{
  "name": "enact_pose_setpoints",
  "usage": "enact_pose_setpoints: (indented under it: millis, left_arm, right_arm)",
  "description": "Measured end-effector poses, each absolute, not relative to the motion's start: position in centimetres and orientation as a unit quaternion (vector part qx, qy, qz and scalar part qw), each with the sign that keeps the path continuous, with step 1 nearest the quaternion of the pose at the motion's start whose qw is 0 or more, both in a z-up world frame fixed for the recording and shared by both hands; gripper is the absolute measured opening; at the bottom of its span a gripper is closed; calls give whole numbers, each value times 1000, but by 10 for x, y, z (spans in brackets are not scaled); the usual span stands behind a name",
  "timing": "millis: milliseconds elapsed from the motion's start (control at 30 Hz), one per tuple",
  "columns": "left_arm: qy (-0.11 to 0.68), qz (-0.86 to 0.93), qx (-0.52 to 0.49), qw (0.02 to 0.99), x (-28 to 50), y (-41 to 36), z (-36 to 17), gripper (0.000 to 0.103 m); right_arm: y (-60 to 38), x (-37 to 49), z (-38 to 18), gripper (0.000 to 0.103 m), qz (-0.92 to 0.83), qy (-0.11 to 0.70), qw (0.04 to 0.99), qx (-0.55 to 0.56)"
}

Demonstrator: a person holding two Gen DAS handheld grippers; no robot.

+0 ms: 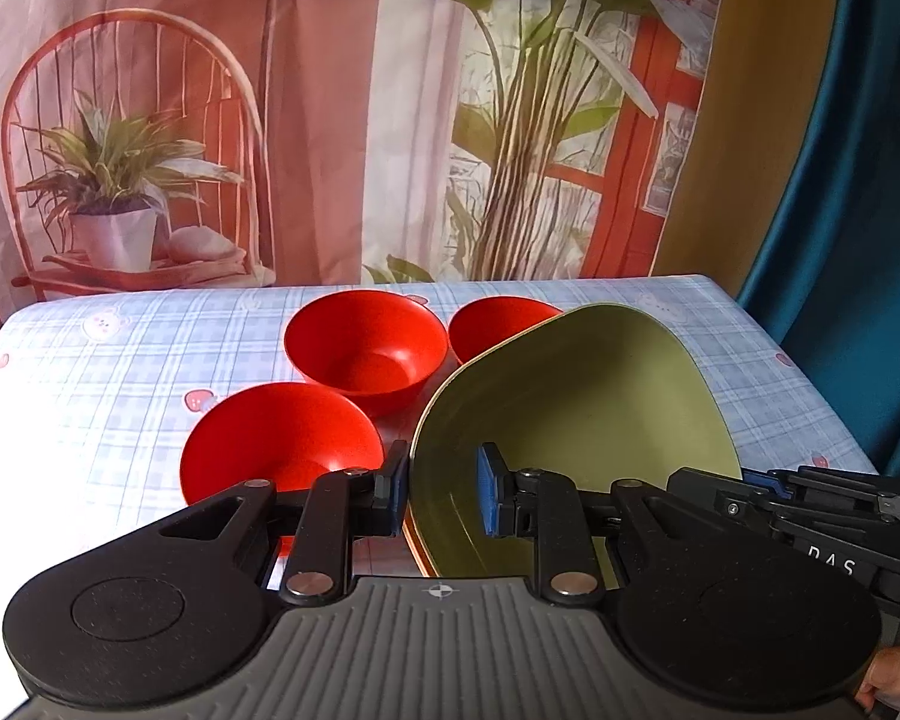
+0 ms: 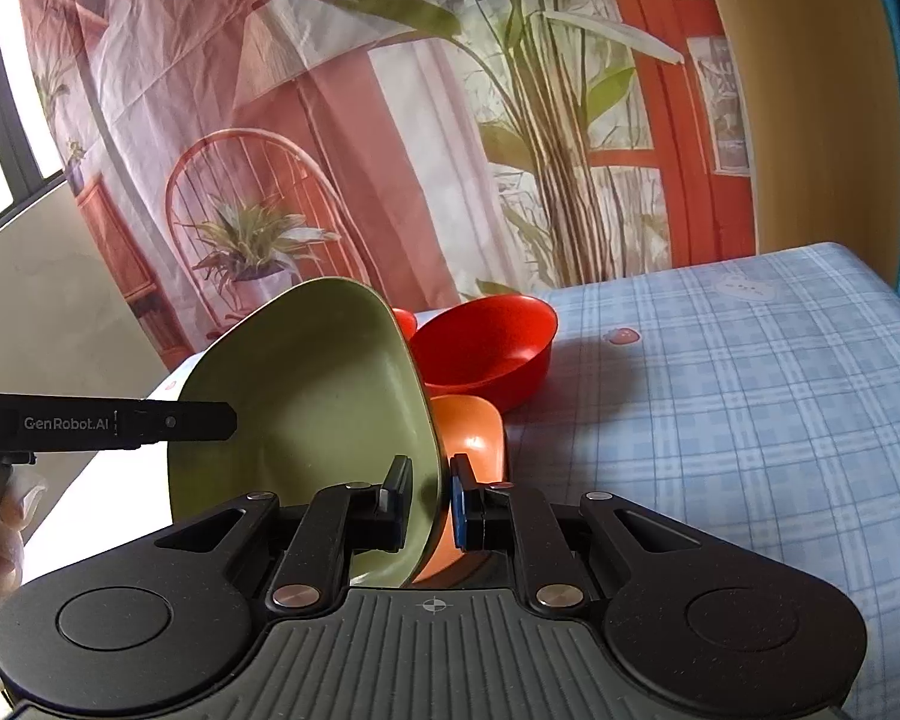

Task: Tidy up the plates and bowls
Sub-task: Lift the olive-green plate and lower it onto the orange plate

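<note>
A green plate (image 1: 570, 408) is tilted up on edge over the table. My right gripper (image 2: 429, 495) is shut on its rim, the green plate (image 2: 306, 396) leaning left, an orange plate (image 2: 471, 438) lying under it. My left gripper (image 1: 441, 489) is open, its jaws standing either side of the plate's left rim without clamping. The right gripper (image 1: 810, 498) shows at the right of the left wrist view. Three red bowls stand on the table: near left (image 1: 276, 444), middle (image 1: 366, 348), far (image 1: 498, 324). One red bowl (image 2: 486, 348) shows behind the plates.
The table carries a blue checked cloth (image 1: 120, 372) with free surface at left and at right (image 2: 750, 396). A printed backdrop curtain (image 1: 330, 120) hangs right behind the table's far edge. A teal curtain (image 1: 858, 240) hangs at the right.
</note>
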State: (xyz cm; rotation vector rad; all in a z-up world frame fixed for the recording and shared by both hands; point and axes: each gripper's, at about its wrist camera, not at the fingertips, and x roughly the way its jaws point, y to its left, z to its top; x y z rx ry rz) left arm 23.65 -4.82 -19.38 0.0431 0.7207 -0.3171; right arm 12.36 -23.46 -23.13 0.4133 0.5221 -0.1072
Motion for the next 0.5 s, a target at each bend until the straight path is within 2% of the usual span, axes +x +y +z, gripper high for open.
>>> enact_pose_setpoints:
  millis: [500]
  left_arm:
    - [379,-143,59,913,278,-58,-225,25]
  right_arm:
    - [-232,145,-256,13,-71,275,942,177]
